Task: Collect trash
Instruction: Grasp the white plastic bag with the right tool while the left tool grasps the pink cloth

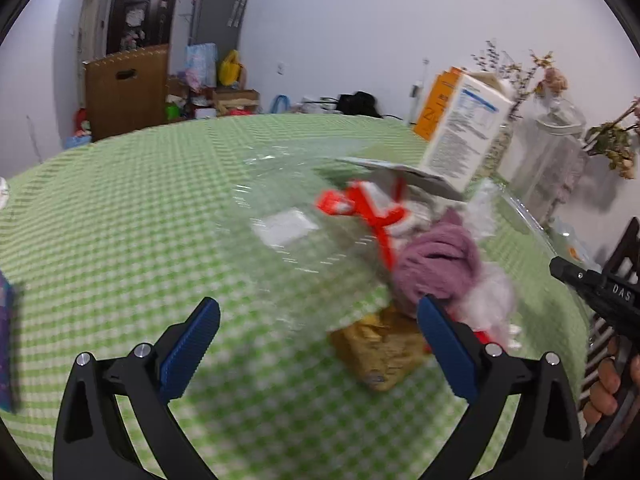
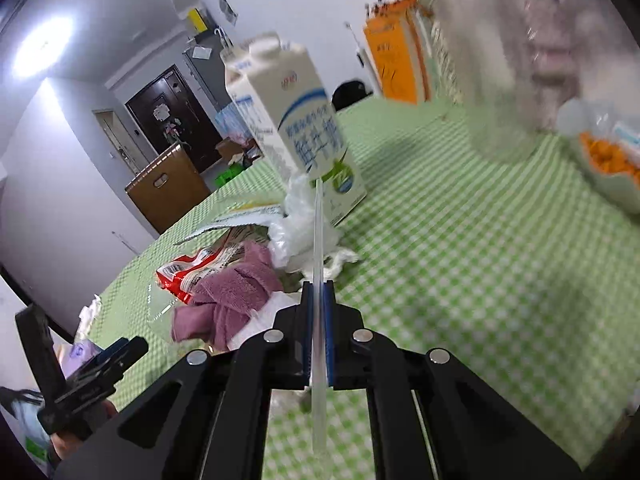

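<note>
Green-checked table (image 1: 120, 220) with milk carton (image 2: 296, 128), purple cloth (image 2: 232, 292), red wrapper (image 2: 188, 276), crumpled brown paper (image 1: 380, 352).

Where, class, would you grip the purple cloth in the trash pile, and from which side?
Grip a raised fold at the top of the purple cloth. It lies bunched, so its folds stand clear of the wrappers under it. Come from above on the near side, where the open left hand-held gripper already faces it; the milk carton probably blocks the far side.
</note>
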{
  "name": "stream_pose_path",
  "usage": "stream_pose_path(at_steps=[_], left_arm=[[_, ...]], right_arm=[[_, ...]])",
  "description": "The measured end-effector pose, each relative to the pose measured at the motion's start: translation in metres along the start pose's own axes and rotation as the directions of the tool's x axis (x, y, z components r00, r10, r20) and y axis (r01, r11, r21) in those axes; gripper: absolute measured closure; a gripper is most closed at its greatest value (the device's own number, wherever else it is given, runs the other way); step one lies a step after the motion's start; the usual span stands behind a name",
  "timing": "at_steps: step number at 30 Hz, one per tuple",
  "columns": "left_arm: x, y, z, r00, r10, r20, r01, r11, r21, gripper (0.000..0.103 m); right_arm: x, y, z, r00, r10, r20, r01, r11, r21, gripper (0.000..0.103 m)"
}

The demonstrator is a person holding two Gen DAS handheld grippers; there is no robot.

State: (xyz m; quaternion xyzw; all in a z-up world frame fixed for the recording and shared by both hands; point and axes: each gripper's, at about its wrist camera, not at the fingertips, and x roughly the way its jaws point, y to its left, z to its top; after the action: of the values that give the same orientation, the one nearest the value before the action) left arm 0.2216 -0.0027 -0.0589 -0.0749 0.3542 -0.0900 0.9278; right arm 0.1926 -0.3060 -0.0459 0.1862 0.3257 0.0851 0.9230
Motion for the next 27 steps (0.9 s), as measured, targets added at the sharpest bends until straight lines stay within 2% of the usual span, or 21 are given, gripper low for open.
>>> stream_pose_path(at_steps=[4, 6, 8, 10, 11, 12, 13, 14, 16, 18, 20, 22, 27], left_arm=[[0.005, -0.028, 0.000, 0.996, -0.084, 0.019, 0.083, 0.995, 0.064, 0.007], [0.013, -0.038, 0.002, 0.996, -0.090, 0.007, 0.090, 0.994, 0.057, 0.027], [0.029, -0.041, 0.005, 0.994, -0.101, -0.049, 0.101, 0.995, 0.001, 0.042], [0.041, -0.038, 0.009, 0.990, -0.120, -0.076, 0.115, 0.991, -0.068, 0.044], [0.043, -0.039, 0.010, 0.989, -0.124, -0.086, 0.116, 0.989, -0.093, 0.054], [0.045, -0.043, 0.010, 0.985, -0.149, -0.087, 0.140, 0.984, -0.110, 0.076], [0.045, -0.047, 0.011, 0.982, -0.173, -0.078, 0.165, 0.981, -0.098, 0.085], [0.043, -0.051, 0.012, 0.984, -0.167, -0.067, 0.162, 0.984, -0.080, 0.094], [0.038, -0.060, 0.013, 0.987, -0.151, -0.054, 0.148, 0.988, -0.053, 0.095], [0.025, -0.066, 0.018, 0.984, -0.178, -0.020, 0.177, 0.983, -0.056, 0.096], [0.003, -0.075, 0.026, 0.983, -0.175, 0.064, 0.176, 0.984, -0.016, 0.096], [-0.020, -0.086, 0.037, 0.970, -0.194, 0.147, 0.191, 0.981, 0.032, 0.096], [-0.072, -0.103, 0.057, 0.938, -0.239, 0.251, 0.223, 0.971, 0.090, 0.096]], right_arm=[[-0.021, -0.005, -0.006, 0.999, -0.032, 0.032, 0.033, 0.999, -0.036, 0.098], [-0.027, -0.011, -0.009, 0.999, -0.039, 0.034, 0.041, 0.998, -0.049, 0.098], [-0.028, -0.011, -0.014, 0.999, -0.047, 0.014, 0.048, 0.996, -0.069, 0.098], [-0.028, -0.011, -0.020, 0.998, -0.058, -0.006, 0.057, 0.994, -0.090, 0.098], [-0.026, -0.010, -0.022, 0.998, -0.058, -0.017, 0.056, 0.993, -0.099, 0.098], [-0.026, -0.009, -0.026, 0.998, -0.058, -0.026, 0.055, 0.992, -0.110, 0.098], [-0.027, -0.008, -0.030, 0.998, -0.061, -0.031, 0.057, 0.990, -0.127, 0.098], [-0.028, -0.007, -0.032, 0.998, -0.062, -0.033, 0.057, 0.989, -0.138, 0.098], [-0.032, -0.004, -0.037, 0.998, -0.059, -0.037, 0.052, 0.986, -0.158, 0.098], [-0.036, 0.000, -0.040, 0.998, -0.062, -0.028, 0.056, 0.981, -0.186, 0.098], [-0.043, 0.004, -0.042, 0.997, -0.071, -0.014, 0.066, 0.976, -0.209, 0.098], [-0.049, 0.006, -0.043, 0.998, -0.067, -0.007, 0.064, 0.974, -0.220, 0.098], [-0.075, 0.007, -0.048, 0.997, -0.071, 0.034, 0.078, 0.966, -0.247, 0.098]])
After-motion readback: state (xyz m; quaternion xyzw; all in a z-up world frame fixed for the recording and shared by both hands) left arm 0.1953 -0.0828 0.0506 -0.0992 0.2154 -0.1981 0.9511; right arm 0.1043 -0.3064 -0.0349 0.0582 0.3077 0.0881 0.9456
